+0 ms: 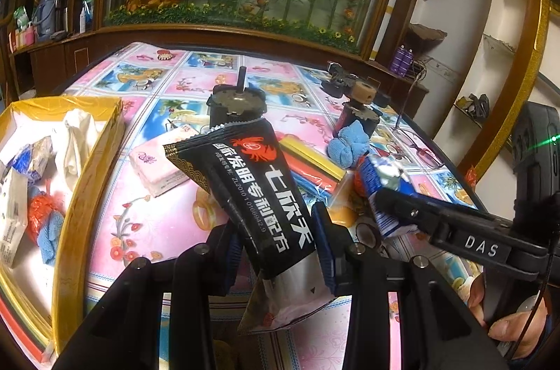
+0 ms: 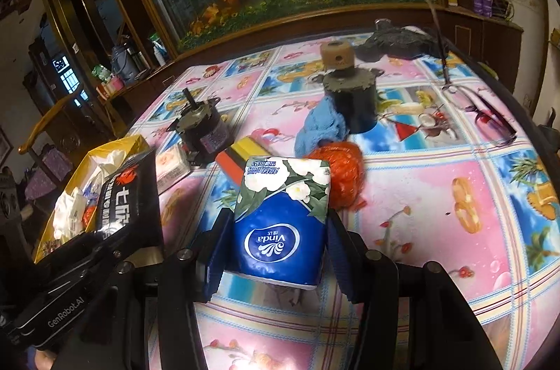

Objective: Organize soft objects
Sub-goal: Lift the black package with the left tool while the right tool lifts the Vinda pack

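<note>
Black foil, printed with a red crab and white lettering, is filling the left wrist view: the left tool (image 1: 280, 247) is pinching a snack packet (image 1: 255, 191) partway up its length, its blue pads pressing both edges so the packet is standing tilted above the desk (image 1: 150, 219). It is probably being held aloft so it can be carried to the yellow box (image 1: 91, 160) sitting just to the left, which is already holding white tissues, an orange bundle and a blue cloth.

In the right wrist view, the right tool (image 2: 276, 251) is gripping a blue tissue pack (image 2: 283, 219) with white flowers, its jaws standing fairly wide to fit the pack's soft sides, which are bulging slightly. This pack is also being held above the desk, apparently waiting its turn for the box.

Both tools are angling downward over the desk, side by side, the left one nearer the box. A hand (image 1: 507, 324) is wrapping around the right tool's handle.

Remaining on the desk are a blue cloth (image 2: 320, 128), an orange mesh bundle (image 2: 341, 174) and a pink tissue packet (image 1: 161, 167).
</note>
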The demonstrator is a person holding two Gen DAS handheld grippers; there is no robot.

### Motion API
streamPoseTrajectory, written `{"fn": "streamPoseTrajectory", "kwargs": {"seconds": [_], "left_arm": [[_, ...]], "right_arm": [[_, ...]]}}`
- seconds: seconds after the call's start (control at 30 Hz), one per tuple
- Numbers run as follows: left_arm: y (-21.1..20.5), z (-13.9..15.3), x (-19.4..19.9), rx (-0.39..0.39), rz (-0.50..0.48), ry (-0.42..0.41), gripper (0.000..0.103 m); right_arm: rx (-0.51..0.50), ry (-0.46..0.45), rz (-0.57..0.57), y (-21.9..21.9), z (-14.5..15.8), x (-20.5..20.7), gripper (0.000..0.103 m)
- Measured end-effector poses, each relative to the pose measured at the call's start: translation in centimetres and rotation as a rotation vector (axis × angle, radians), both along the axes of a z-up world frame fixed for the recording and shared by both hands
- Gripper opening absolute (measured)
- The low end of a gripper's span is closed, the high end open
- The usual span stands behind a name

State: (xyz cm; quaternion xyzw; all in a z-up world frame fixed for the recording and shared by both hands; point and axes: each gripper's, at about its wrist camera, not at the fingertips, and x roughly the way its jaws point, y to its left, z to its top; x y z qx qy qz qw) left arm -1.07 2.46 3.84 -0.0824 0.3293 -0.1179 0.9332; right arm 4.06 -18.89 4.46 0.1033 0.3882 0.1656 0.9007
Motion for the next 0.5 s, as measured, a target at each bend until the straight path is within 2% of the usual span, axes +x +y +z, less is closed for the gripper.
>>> {"fn": "streamPoseTrajectory", "kwargs": {"seconds": [0.27, 0.5], "left_arm": [[0.1, 0.1, -0.1, -0.002, 0.014, -0.013, 0.036], [-0.3, 0.9, -1.2, -0.016, -0.016, -0.051, 0.036]], "right_arm": [[0.016, -0.020, -0.006, -0.5, 0.3, -0.4, 0.056], [-0.025, -0.081, -0.011, -0.1, 1.0, -0.9, 0.056]]}}
